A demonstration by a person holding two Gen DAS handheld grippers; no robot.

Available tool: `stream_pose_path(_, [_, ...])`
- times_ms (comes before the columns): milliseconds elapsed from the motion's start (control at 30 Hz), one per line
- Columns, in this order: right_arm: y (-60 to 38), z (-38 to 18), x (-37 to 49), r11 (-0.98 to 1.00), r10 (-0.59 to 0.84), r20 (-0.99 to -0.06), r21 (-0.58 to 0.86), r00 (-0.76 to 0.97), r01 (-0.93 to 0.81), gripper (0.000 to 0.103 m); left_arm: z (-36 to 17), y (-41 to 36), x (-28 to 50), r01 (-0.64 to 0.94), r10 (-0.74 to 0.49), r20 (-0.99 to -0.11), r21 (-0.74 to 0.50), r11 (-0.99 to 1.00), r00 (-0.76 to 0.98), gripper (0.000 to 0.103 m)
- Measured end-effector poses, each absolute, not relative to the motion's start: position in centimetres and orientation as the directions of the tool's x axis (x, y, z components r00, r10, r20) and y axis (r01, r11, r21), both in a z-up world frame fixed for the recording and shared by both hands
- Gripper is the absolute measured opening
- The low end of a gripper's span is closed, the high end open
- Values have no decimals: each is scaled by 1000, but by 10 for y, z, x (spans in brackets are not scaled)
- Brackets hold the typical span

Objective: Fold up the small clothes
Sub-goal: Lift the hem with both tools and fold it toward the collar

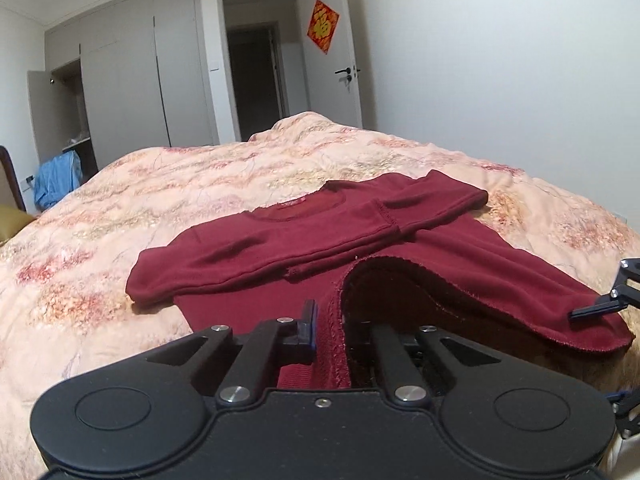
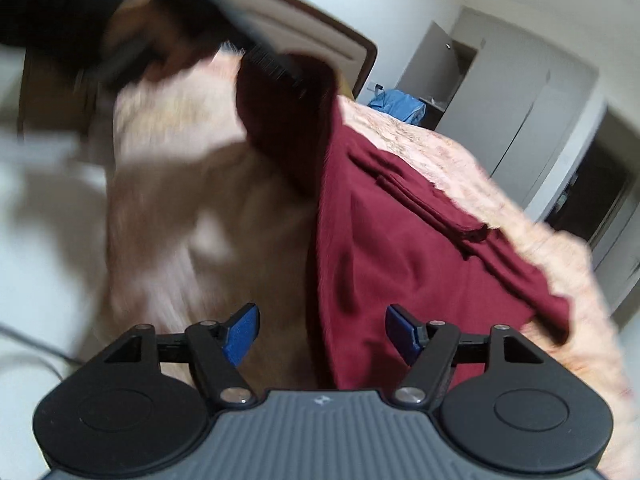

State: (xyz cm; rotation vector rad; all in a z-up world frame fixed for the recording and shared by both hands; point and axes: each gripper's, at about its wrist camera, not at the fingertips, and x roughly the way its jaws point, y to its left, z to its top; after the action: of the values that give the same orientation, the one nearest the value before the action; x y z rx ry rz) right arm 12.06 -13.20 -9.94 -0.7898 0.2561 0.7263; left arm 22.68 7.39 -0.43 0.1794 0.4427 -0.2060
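The right wrist view is strongly blurred, so the upper left of the frame is hard to read: a dark sleeve and a hand (image 2: pixel 132 36) with a black tool are there, but no details can be told. The right finger of the left gripper (image 1: pixel 330 330) is hidden behind the cloth at the lower middle of the left wrist view; only its left blue pad (image 1: pixel 308 326) shows. This gripper is clamped on the hem of the dark red shirt (image 1: pixel 280 248), and the hem stands lifted like an arch.

The shirt lies on the peach flowered bedcover (image 1: pixel 120 208), in the middle of the frame, neck toward the far side. Both sleeves are folded across the chest. The raw seams are visible.

The right gripper (image 2: pixel 322 334) has its blue pads (image 2: pixel 242 332) well apart, with nothing pressed between them; the shirt edge lies below them.
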Motion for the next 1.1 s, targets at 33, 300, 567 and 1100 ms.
stream_pose_path(33, [-131, -105, 117, 468, 459, -453, -608, 764, -642, 74, -4, 74, 226, 234, -156, -441, 128, 964, 884, 7])
stream_pose_path(300, [-151, -111, 103, 490, 362, -316, -736, 877, -468, 47, -9, 76, 216, 219, -129, -447, 156, 963, 885, 7])
stream_pose_path(567, [-163, -101, 82, 531, 339, -203, -765, 919, -365, 7, -12, 74, 183, 223, -136, -429, 158, 962, 893, 4])
stream_pose_path(1100, [-195, -30, 36, 706, 366, -59, -633, 929, -318, 5, 25, 66, 95, 171, -121, -278, 166, 971, 953, 2])
